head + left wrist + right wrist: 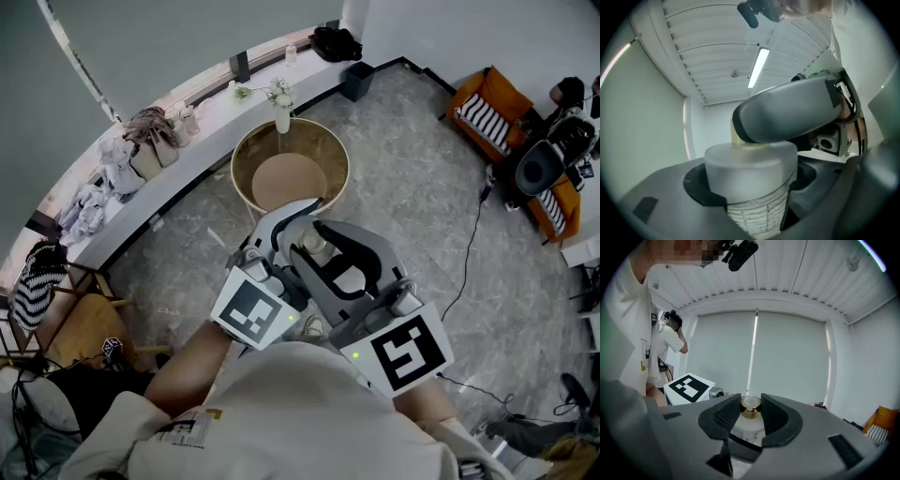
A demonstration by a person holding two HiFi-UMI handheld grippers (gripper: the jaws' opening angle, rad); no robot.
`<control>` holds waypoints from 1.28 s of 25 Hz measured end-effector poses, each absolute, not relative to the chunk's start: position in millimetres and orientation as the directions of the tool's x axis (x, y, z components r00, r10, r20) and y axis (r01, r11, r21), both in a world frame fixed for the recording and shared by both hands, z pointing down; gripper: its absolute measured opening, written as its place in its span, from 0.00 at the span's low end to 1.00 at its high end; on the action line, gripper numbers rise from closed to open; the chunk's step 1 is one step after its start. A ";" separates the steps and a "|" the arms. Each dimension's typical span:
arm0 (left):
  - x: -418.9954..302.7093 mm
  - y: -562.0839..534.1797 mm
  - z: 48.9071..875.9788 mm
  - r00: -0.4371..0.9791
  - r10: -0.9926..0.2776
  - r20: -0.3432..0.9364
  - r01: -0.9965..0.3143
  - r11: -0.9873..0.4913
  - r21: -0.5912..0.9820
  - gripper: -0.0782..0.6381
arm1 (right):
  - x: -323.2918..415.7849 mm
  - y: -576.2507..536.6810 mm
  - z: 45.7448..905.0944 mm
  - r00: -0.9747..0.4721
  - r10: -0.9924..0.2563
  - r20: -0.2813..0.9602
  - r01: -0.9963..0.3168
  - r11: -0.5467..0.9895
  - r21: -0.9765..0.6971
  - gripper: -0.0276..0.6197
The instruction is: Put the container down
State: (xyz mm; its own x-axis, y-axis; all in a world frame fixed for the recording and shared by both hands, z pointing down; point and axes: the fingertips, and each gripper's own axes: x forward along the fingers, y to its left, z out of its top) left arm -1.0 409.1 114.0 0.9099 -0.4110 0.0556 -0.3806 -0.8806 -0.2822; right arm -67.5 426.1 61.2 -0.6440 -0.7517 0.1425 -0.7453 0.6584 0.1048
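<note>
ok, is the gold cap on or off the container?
On. In the right gripper view the gold cap sits atop the white container, the right tool's jaws closed on it.

Your shirt [281, 422] is white and short-sleeved. Your left gripper [757, 157] and right gripper [751, 409] are grey with black pads [725, 416], each bearing a black-and-white marker cube [251, 314].

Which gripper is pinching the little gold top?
The right gripper: its jaws pinch the gold top. The left gripper holds the container's wide frosted body instead.
</note>
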 end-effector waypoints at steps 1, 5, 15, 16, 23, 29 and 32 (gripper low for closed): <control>0.9 408.8 113.8 0.910 -0.411 0.057 -0.380 -0.881 -0.282 0.60 | -65.4 425.7 61.1 -0.644 -0.751 0.142 -0.746 0.659 0.099 0.25; 6.7 408.2 115.0 0.910 -0.410 0.061 -0.379 -0.882 -0.282 0.60 | -59.4 424.9 62.0 -0.648 -0.748 0.142 -0.744 0.662 0.090 0.25; 20.7 400.6 120.3 0.908 -0.412 0.076 -0.376 -0.882 -0.285 0.60 | -44.8 417.1 66.4 -0.656 -0.742 0.141 -0.740 0.668 0.077 0.25; 20.1 400.8 121.7 0.908 -0.412 0.078 -0.376 -0.882 -0.285 0.60 | -45.4 417.3 67.7 -0.656 -0.741 0.141 -0.739 0.669 0.076 0.25; 38.0 395.2 125.8 0.904 -0.419 0.083 -0.382 -0.880 -0.282 0.60 | -27.4 411.8 71.4 -0.664 -0.735 0.140 -0.733 0.677 0.076 0.25; 61.3 393.1 131.4 0.893 -0.442 0.085 -0.404 -0.870 -0.282 0.60 | -3.5 411.4 76.3 -0.684 -0.717 0.133 -0.715 0.695 0.073 0.24; 76.0 392.5 131.4 0.887 -0.454 0.081 -0.414 -0.862 -0.292 0.60 | 11.5 412.1 76.4 -0.695 -0.709 0.123 -0.705 0.705 0.076 0.24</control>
